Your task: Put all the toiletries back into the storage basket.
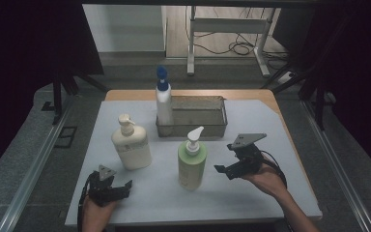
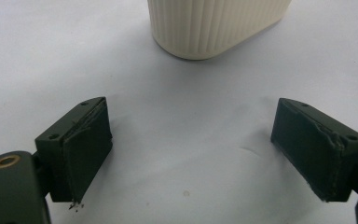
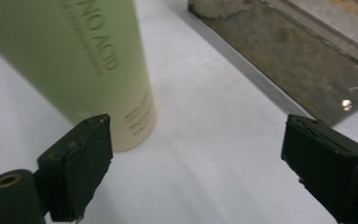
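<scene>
The green pump bottle (image 1: pixel 192 164) stands upright on the white table sheet (image 1: pixel 270 183), near the front middle, between the two grippers and just left of the right gripper (image 1: pixel 223 169). In the right gripper view the green bottle (image 3: pixel 74 60) rises beyond the left jaw, close to it but not between the jaws, and dark lettering runs up its side. The right gripper's jaws stand spread wide with only bare sheet between them; nothing is pinched. A hand (image 1: pixel 265 181) holds this gripper from the lower right, with its grey three-cornered plate on top.

The left gripper (image 1: pixel 123 186) rests low at the front left, held by the other hand (image 1: pixel 96 210). Its jaws are also spread wide and empty. In the left gripper view the ribbed base of the cream pump bottle (image 2: pixel 214 25) stands on the sheet ahead of the jaws, well apart from them. In the high view the cream bottle (image 1: pixel 131 145) stands left of the green one.

Behind both sits a metal basket (image 1: pixel 198 126), and a white bottle with a blue cap (image 1: pixel 163 99) stands upright at its left end
</scene>
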### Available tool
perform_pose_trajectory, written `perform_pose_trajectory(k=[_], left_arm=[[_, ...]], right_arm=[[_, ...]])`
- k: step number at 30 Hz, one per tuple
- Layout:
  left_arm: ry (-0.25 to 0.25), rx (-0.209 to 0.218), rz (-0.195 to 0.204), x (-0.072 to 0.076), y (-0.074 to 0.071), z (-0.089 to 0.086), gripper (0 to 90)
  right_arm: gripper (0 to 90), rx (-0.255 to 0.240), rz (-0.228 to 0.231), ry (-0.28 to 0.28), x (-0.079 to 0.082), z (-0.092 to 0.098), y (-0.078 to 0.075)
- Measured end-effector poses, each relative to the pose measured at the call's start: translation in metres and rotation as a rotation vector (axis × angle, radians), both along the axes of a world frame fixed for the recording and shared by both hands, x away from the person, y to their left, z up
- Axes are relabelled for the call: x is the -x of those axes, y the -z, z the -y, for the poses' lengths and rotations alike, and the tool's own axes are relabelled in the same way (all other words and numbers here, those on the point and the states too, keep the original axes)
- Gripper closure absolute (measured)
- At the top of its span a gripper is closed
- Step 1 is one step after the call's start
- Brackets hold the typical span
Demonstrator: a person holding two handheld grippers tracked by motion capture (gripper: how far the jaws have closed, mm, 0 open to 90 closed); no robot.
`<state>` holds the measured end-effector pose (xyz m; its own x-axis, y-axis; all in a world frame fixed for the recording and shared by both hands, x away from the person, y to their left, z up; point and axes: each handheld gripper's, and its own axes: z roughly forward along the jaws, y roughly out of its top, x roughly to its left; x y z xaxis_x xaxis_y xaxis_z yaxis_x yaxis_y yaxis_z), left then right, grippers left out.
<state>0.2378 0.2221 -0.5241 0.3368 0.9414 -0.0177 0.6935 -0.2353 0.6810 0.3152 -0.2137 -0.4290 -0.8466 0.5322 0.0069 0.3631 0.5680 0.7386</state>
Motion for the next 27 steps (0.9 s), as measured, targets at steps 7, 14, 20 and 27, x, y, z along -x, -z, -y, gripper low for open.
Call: perform_pose_trajectory(k=[7,14,20,27], left_arm=[[-0.002,0.002,0.001,0.0,0.0,0.0,12.0],[-0.003,0.003,0.002,0.0,0.0,0.0,12.0],[-0.003,0.003,0.002,0.0,0.0,0.0,12.0],[-0.003,0.003,0.002,0.0,0.0,0.0,12.0]], right_arm=[[0.0,-0.009,-0.006,-0.063,0.012,-0.016,0.002],[0.0,-0.034,-0.002,-0.105,0.017,-0.034,-0.003],[0.0,-0.067,-0.01,-0.114,0.016,-0.045,-0.005],[0.0,-0.08,-0.006,-0.13,0.016,-0.057,-0.007]])
